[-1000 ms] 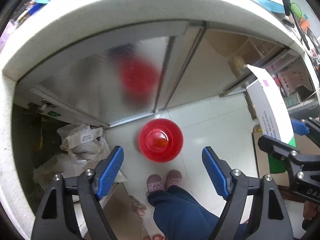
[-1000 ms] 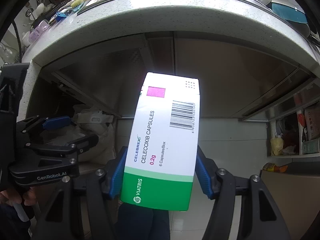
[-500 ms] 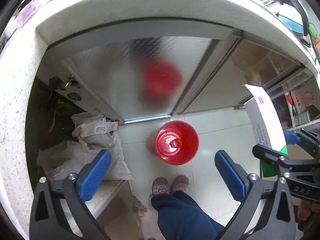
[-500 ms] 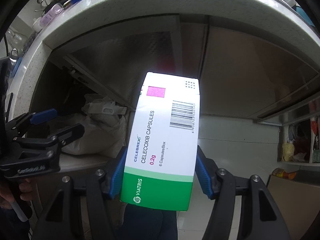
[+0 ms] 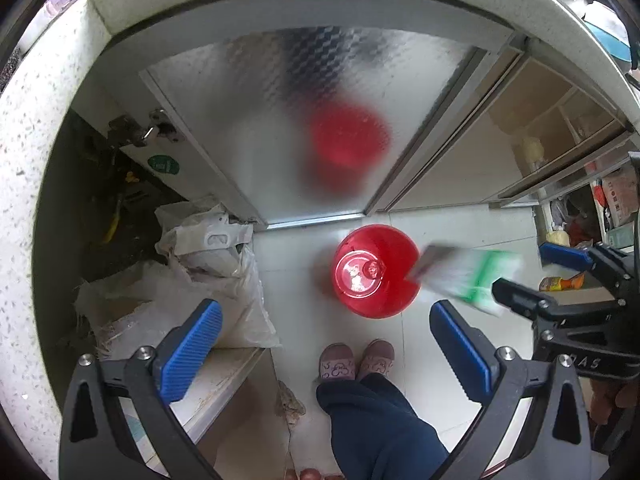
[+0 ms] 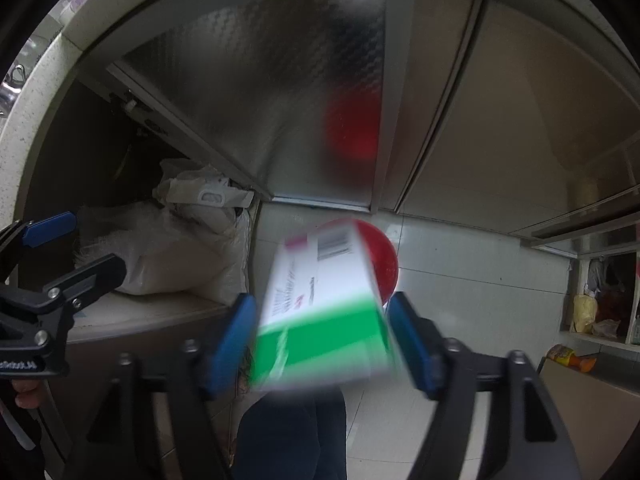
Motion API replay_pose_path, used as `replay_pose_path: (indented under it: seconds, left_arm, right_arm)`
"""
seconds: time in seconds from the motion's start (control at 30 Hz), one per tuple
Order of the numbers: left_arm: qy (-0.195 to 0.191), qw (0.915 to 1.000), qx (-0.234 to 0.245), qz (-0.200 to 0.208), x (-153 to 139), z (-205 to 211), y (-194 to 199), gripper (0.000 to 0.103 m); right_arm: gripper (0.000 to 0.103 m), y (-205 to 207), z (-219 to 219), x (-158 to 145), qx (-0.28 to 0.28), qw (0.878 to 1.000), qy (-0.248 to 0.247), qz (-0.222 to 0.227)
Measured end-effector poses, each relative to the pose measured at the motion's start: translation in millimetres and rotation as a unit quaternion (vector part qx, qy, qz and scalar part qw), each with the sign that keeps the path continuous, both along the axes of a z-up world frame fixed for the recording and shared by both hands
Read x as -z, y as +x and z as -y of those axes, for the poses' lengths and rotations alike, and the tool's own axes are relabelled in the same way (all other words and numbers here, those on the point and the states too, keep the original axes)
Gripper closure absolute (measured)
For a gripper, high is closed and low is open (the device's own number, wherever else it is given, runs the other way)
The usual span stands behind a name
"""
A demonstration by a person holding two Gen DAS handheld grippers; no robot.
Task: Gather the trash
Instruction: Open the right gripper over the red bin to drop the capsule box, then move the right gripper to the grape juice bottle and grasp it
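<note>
Right tongs [image 6: 320, 340] had just opened, dropping a blurred medicine box [image 6: 328, 312] toward the red bin [image 5: 376, 270]; left tongs [image 5: 324, 346] gaped wide, empty.

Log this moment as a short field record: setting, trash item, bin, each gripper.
setting: kitchen floor in front of cabinet doors
trash item: white and green medicine box, blurred, tilted, between the right jaws
bin: red bin on the floor, below the box
right gripper: jaws just been opening, pads clear of the box
left gripper: open, empty
</note>
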State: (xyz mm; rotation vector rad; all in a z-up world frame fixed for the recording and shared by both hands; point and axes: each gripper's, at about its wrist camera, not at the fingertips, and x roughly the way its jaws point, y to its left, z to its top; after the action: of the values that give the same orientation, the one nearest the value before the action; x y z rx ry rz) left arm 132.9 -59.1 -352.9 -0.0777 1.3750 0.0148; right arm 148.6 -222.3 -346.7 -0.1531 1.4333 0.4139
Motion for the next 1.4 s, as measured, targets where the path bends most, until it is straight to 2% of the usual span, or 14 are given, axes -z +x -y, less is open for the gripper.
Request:
replay_pose_path:
  seconds: [0.1, 0.2, 0.3, 0.43, 0.6, 0.77, 0.97, 1.07, 1.2, 1.4]
  left_arm:
    - [0.001, 1.0000, 0.002, 0.001, -9, -1, -4, 0.000]
    - [0.003, 0.9999, 0.005, 0.011, -27, -2, -7, 0.000]
    - [0.004, 0.9995, 0.011, 0.029, -49, 0, -13, 0.000]
    - [0.002, 0.9989, 0.014, 0.046, -81, 3, -21, 0.000]
    - [-0.004, 0.9974, 0.009, 0.072, -127, 9, -29, 0.000]
    - [-0.007, 0.9939, 0.008, 0.109, -174, 12, -39, 0.000]
    - [-0.003, 0.9913, 0.005, 0.131, -207, 8, -38, 0.000]
    - [-0.007, 0.9897, -0.011, 0.143, -223, 0, -35, 0.000]
    - [-0.012, 0.9876, -0.037, 0.152, -234, -14, -32, 0.000]
    - [0.001, 0.9842, -0.067, 0.164, -249, -35, -29, 0.000]
  right_arm:
    - [0.015, -4, 2, -9, 0.007, 1.000, 0.004, 0.010]
    - [0.011, -11, 10, -31, 0.020, 0.999, 0.017, 0.020]
    - [0.011, -16, 11, -52, 0.019, 0.999, 0.007, 0.042]
    - [0.011, -18, 17, -88, 0.023, 0.997, 0.021, 0.066]
    - [0.011, -28, 17, -145, 0.004, 0.990, 0.011, 0.144]
    - [0.011, -31, 22, -188, 0.005, 0.985, 0.022, 0.173]
    - [0.011, -30, 16, -228, -0.001, 0.975, 0.040, 0.217]
    - [0.011, -26, 7, -237, -0.007, 0.972, 0.046, 0.232]
    - [0.011, -13, 0, -243, -0.010, 0.972, 0.067, 0.226]
    - [0.011, 6, -23, -258, -0.031, 0.968, 0.089, 0.232]
